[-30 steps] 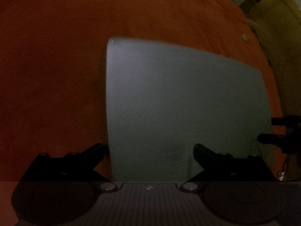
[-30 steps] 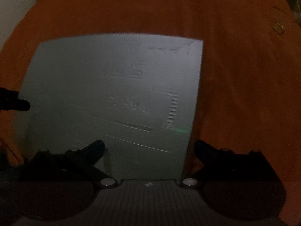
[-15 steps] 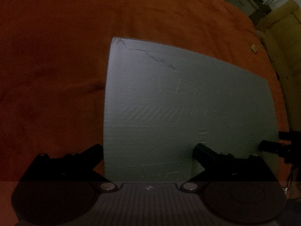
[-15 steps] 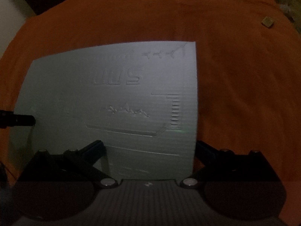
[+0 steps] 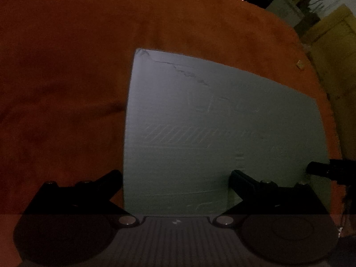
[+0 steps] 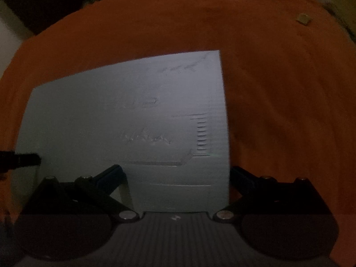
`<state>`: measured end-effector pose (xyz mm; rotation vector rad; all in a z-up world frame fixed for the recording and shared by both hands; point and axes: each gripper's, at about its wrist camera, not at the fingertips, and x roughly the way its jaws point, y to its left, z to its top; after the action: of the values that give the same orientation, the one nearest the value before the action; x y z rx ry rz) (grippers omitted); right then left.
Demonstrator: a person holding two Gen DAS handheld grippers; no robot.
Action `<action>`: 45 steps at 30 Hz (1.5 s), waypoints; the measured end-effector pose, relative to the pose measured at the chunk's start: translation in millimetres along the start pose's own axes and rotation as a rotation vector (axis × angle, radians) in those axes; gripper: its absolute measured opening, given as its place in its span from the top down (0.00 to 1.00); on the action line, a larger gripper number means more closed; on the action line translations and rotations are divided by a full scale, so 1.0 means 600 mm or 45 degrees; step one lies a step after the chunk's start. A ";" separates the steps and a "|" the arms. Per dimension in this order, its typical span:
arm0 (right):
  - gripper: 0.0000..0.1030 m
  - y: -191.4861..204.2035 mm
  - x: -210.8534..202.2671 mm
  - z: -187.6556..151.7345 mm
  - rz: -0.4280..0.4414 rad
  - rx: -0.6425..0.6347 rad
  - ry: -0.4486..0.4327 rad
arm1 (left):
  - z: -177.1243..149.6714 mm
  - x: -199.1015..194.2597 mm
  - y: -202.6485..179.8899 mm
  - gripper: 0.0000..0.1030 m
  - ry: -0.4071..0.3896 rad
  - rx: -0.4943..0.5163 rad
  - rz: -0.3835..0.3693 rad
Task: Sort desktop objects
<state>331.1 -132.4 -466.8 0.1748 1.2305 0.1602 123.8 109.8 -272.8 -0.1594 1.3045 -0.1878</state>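
A flat grey-white corrugated board (image 5: 218,129) (image 6: 124,115) with faint embossed marks lies on an orange cloth (image 5: 62,77) (image 6: 278,89). My left gripper (image 5: 175,175) hovers open at the board's near left corner. Its left finger is over the cloth just outside the board's left edge, and its right finger is over the board. My right gripper (image 6: 176,170) is open at the near right corner, straddling the board's right edge. Each view shows a dark fingertip of the other gripper (image 5: 320,169) (image 6: 24,159) at the board's far side. Nothing is gripped.
A small pale yellowish piece (image 5: 300,64) (image 6: 303,19) lies on the cloth beyond the board. A yellow box-like shape (image 5: 333,51) and dim clutter stand past the cloth's far right edge. The light is very low.
Both views have tilted up and drawn back a little, so more cloth and background show beyond the board. Both grippers stay open and the board has not moved.
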 end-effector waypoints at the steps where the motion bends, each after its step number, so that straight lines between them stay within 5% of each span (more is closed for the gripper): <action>1: 0.00 0.003 -0.001 -0.004 -0.001 0.003 -0.020 | 0.000 -0.003 -0.003 0.00 0.001 -0.001 0.014; 9: 0.00 0.022 0.007 -0.036 -0.005 0.026 -0.126 | -0.014 -0.003 -0.011 0.00 -0.115 0.022 -0.002; 13: 0.00 0.028 0.011 -0.053 0.016 0.018 -0.187 | -0.041 0.000 -0.001 0.00 -0.317 -0.093 -0.022; 17: 0.00 0.040 0.001 -0.104 0.021 -0.127 -0.357 | -0.058 -0.004 -0.028 0.00 -0.426 -0.115 0.063; 21: 0.00 0.044 -0.001 -0.127 0.039 -0.161 -0.397 | -0.061 -0.007 -0.036 0.00 -0.460 -0.123 0.087; 26: 0.00 0.052 -0.011 -0.143 -0.023 -0.048 -0.412 | -0.028 -0.027 -0.020 0.00 -0.329 -0.145 0.127; 29: 0.00 0.078 -0.034 -0.151 -0.102 0.013 -0.418 | -0.009 -0.076 -0.004 0.00 -0.445 -0.253 0.199; 33: 0.00 0.114 -0.087 -0.157 -0.216 0.020 -0.575 | 0.026 -0.142 -0.002 0.00 -0.491 -0.306 0.180; 40: 0.00 0.157 -0.147 -0.158 -0.181 0.023 -0.669 | 0.020 -0.199 -0.078 0.00 -0.596 -0.063 0.296; 45: 0.00 0.167 -0.201 -0.153 -0.084 0.021 -0.775 | -0.027 -0.217 -0.087 0.00 -0.664 -0.175 0.263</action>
<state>202.3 -56.5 -363.6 0.1797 0.6303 0.0321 72.8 88.5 -142.8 -0.1752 0.8059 0.1165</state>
